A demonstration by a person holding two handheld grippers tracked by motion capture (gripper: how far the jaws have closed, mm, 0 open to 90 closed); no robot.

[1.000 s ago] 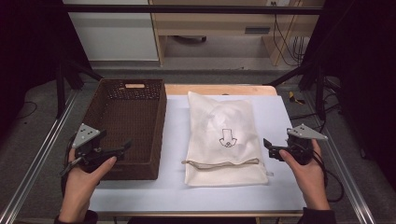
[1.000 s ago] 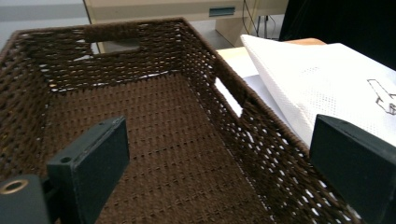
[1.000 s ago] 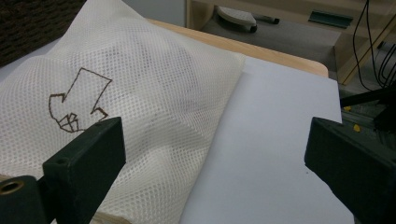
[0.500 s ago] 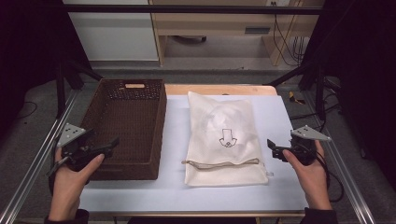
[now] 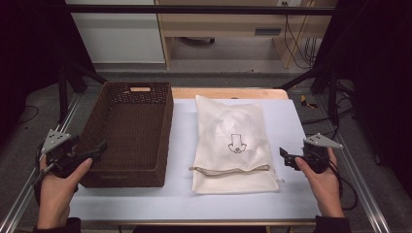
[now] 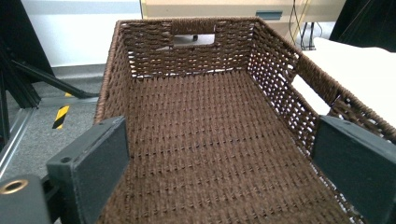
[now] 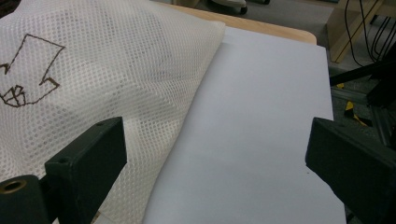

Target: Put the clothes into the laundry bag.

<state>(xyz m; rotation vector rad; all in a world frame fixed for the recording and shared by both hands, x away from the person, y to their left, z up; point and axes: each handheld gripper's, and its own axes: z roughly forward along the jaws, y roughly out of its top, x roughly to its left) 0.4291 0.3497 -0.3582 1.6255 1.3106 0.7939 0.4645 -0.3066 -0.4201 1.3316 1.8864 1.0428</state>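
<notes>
A person at a bench (image 5: 180, 194) covered with a pale sheet holds a gripper in each hand, both jaws spread wide and clamped on nothing. The left gripper (image 5: 94, 148) hovers at the near left corner of a dark brown woven basket (image 5: 128, 133), its jaws pointing right over the basket's near rim; in the left gripper view the two black pads frame the basket's open interior, with a cut-out handle (image 6: 194, 39) in the far wall. The basket stands on the left half of the bench, its long sides running from near to far. Just to its right, apart from it, lies a cream mesh drawstring bag (image 5: 233, 143), flat and lightly bulging, with a brown outline arrow (image 5: 237, 143) printed near its middle and a cord (image 5: 228, 169) drawn across its near end. The right gripper (image 5: 286, 158) sits at the bag's near right edge, close beside the cloth but not touching it as far as the high view shows; in the right gripper view its left pad stands over the mesh while the right pad stands over the bare sheet. The left hand (image 5: 58, 187) and right hand (image 5: 323, 182) enter from the near edge.
</notes>
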